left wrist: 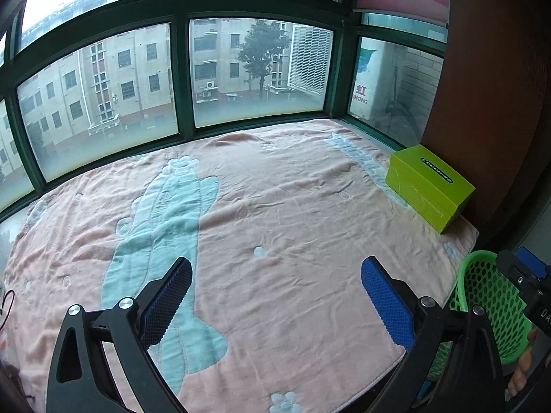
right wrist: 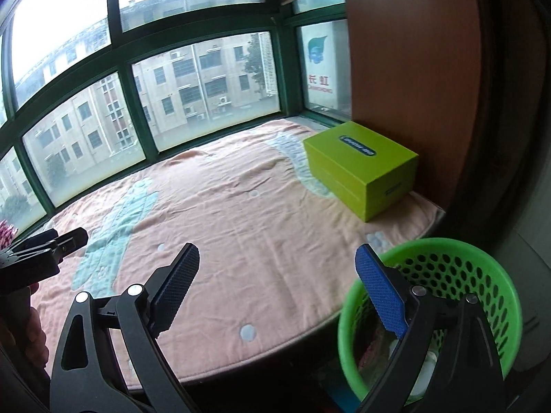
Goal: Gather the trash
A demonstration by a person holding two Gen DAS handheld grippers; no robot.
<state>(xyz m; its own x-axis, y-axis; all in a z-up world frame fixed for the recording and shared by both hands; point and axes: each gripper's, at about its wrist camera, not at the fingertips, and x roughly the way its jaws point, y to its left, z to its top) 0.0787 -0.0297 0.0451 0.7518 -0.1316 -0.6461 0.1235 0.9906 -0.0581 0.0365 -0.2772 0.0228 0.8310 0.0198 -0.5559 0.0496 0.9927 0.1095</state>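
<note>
Showing perforated green plastic basket [right wrist: 447, 268]

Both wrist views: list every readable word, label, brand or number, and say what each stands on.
"CHANGHONG" under two Chinese characters, red: white unit outside the window; the left view shows only "HONG".
Dark oval label on the green box lid: letters seen upside down, not surely readable.
Small label on the box's side: too small.
"DA", cut off: right claw body.
</note>
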